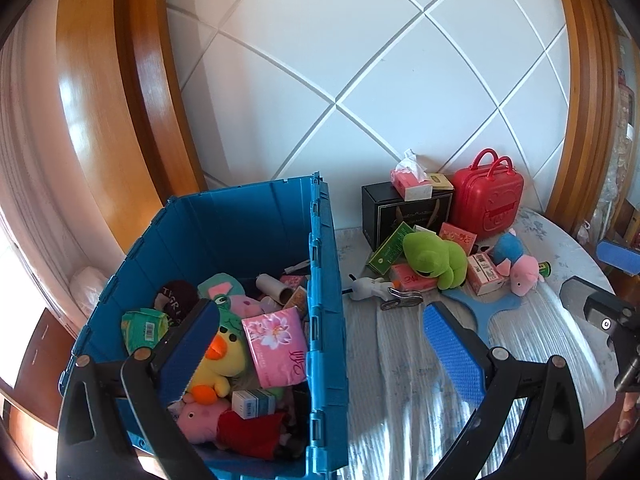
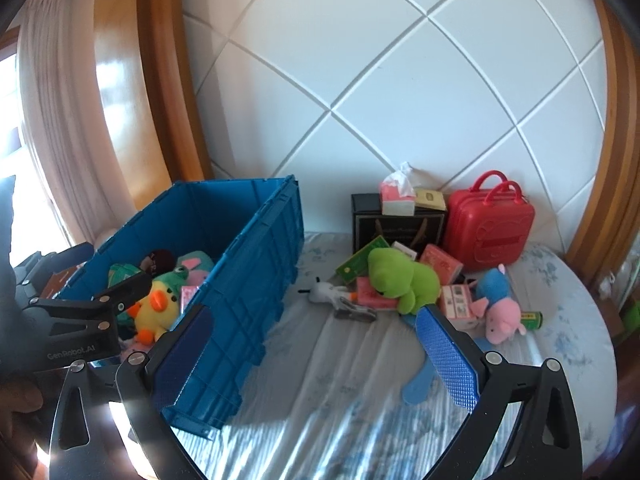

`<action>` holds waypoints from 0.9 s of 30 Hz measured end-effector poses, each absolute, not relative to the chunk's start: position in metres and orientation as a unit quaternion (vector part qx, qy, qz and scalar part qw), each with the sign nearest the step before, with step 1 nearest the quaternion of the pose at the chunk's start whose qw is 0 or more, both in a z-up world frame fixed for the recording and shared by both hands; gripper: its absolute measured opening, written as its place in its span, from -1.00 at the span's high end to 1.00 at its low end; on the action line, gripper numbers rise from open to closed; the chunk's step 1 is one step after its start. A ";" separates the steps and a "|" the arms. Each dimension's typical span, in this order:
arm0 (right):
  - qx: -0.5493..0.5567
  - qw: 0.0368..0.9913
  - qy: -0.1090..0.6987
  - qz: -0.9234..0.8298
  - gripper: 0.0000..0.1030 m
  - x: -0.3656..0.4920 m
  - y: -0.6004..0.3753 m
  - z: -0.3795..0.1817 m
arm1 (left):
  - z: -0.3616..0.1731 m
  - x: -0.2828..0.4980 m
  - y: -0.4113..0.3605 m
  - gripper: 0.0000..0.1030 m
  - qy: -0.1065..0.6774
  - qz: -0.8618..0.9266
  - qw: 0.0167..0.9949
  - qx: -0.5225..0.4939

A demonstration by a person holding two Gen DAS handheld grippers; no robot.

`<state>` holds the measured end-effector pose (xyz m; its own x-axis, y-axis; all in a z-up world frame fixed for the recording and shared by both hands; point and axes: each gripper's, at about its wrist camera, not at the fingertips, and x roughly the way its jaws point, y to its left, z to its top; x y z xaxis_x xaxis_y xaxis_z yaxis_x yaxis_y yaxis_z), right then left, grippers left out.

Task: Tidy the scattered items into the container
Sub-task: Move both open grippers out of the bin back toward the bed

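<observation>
From my left wrist camera, the left tool (image 1: 320, 348) stands with its blue-padded fingers spread wide and nothing between them. Its left finger hangs over the open blue plastic crate (image 1: 320, 264), which already holds a yellow plush duck (image 1: 220, 356), a pink tissue pack (image 1: 276, 344) and other bits. The scattered pile lies far and to the right of this tool on the bed (image 1: 400, 380): a green plush frog (image 1: 436, 258), a pink-and-blue plush pig (image 1: 516, 264), small pink boxes, and nearer, a white toy figure (image 1: 366, 286) beside a metal clip (image 1: 402, 300). The right tool's dark body shows at the far right edge, closer to that pile.

From my right wrist camera, the right tool (image 2: 316, 356) is likewise wide open and empty. The crate sits to its left, its long axis running from near to far; the pile is straight ahead and slightly right. The green plush frog (image 2: 400, 280) lies just beyond the right finger's tip, with the white toy figure (image 2: 326, 292) and metal clip (image 2: 356, 314) a little left of it. A red toy suitcase (image 2: 488, 228) and black box (image 2: 396, 224) stand at the white padded headboard (image 2: 400, 80). I judge the right tool the nearer one, needing only a short forward reach, then a carry leftward to the crate.
</observation>
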<state>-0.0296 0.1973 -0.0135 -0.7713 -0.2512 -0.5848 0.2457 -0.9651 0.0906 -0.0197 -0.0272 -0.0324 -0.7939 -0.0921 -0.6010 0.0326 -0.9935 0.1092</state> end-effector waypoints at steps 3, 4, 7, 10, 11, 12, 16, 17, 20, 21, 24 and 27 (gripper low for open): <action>0.313 0.130 -0.006 -0.941 -1.00 -0.027 0.218 -0.015 | -0.032 -0.018 -0.009 -1.00 -0.048 -0.944 0.044 0.322; 0.314 0.130 -0.006 -0.940 -1.00 -0.027 0.224 -0.016 | -0.032 -0.017 -0.004 -1.00 -0.048 -0.944 0.047 0.323; 0.318 0.130 -0.006 -0.939 -1.00 -0.026 0.242 -0.018 | -0.033 -0.017 0.009 -1.00 -0.045 -0.942 0.055 0.327; 0.321 0.131 -0.006 -0.938 -1.00 -0.026 0.255 -0.021 | -0.033 -0.015 0.016 -1.00 -0.037 -0.941 0.068 0.329; 0.322 0.132 -0.005 -0.937 -1.00 -0.026 0.258 -0.022 | -0.032 -0.015 0.018 -1.00 -0.034 -0.941 0.071 0.330; 0.323 0.133 -0.004 -0.937 -1.00 -0.026 0.261 -0.022 | -0.032 -0.015 0.019 -1.00 -0.031 -0.941 0.072 0.331; 0.324 0.134 -0.003 -0.936 -1.00 -0.027 0.268 -0.024 | -0.030 -0.016 0.022 -1.00 -0.018 -0.940 0.073 0.334; 0.324 0.134 -0.004 -0.936 -1.00 -0.027 0.269 -0.025 | -0.030 -0.017 0.022 -1.00 -0.018 -0.940 0.072 0.333; 0.323 0.133 -0.004 -0.937 -1.00 -0.029 0.270 -0.025 | -0.029 -0.018 0.022 -1.00 -0.014 -0.940 0.073 0.333; 0.322 0.132 -0.004 -0.937 -1.00 -0.029 0.271 -0.025 | -0.029 -0.018 0.020 -1.00 -0.011 -0.939 0.075 0.334; 0.321 0.130 -0.004 -0.938 -1.00 -0.028 0.273 -0.024 | -0.028 -0.018 0.017 -1.00 -0.005 -0.939 0.083 0.333; 0.320 0.130 -0.004 -0.939 -1.00 -0.027 0.272 -0.023 | -0.026 -0.019 0.015 -1.00 -0.006 -0.940 0.083 0.332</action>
<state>-0.0275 0.2717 -0.0225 -0.7617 -0.2465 -0.5992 0.2414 -0.9662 0.0906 -0.0189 0.0146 -0.0261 -0.7654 -0.1607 -0.6231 0.1522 -0.9861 0.0672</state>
